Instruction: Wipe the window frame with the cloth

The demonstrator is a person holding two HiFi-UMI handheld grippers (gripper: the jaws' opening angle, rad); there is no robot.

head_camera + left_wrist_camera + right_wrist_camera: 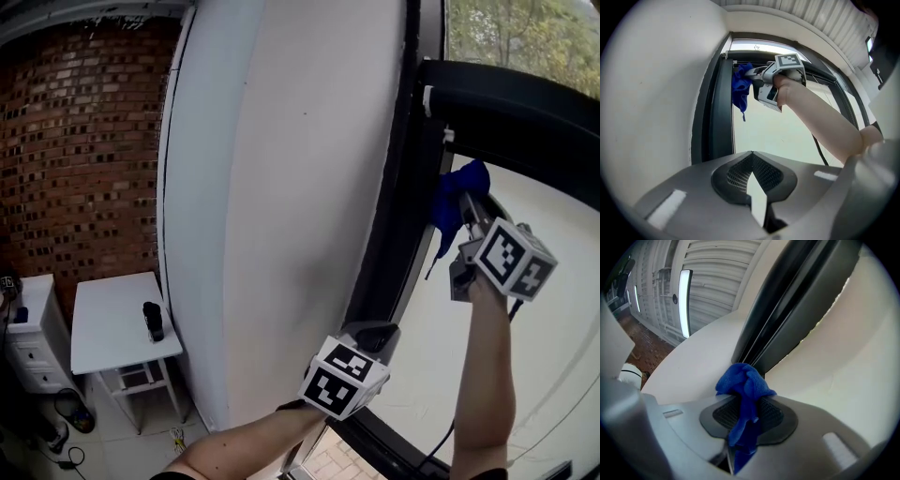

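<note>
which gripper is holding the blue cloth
The right gripper, raised at the window frame, is shut on the blue cloth; the left gripper below holds nothing.

White table [108, 330]; dark object [153, 321] atop

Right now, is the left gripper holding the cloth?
No, the left gripper has its jaws together on nothing; the blue cloth is pinched in the right gripper.

A red brick wall [84, 141] fills the upper left; a small white table [108, 323] stands below it, beside a broad white wall [281, 187].
</note>
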